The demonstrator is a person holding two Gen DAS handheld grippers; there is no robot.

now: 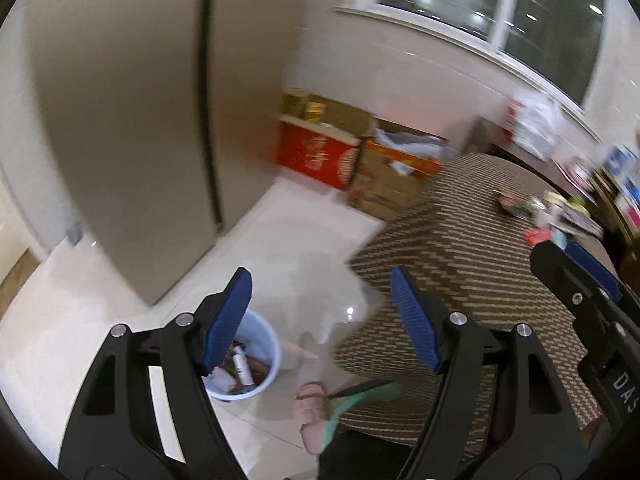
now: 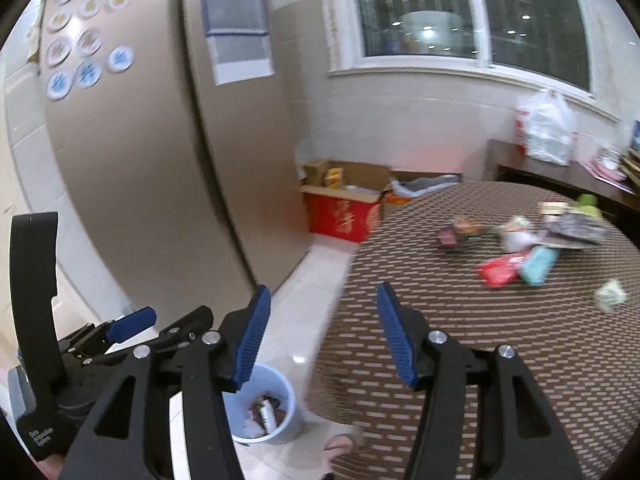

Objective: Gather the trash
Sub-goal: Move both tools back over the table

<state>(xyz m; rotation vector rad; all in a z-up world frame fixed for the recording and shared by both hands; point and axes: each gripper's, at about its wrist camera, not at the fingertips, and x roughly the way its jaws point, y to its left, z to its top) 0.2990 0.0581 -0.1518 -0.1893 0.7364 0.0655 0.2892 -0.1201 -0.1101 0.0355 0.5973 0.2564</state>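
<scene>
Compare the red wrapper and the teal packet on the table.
Colour: the red wrapper is red with white print, while the teal packet is plain teal. Pose: the wrapper lies left of the packet, nearer the table edge, and the packet overlaps its right end. Both lie flat, ungrasped.

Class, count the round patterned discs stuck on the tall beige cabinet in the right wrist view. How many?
10 discs, all clustered at the upper left of the cabinet: three along the top, the rest scattered below them. More may be hidden beyond the frame's edge.
</scene>
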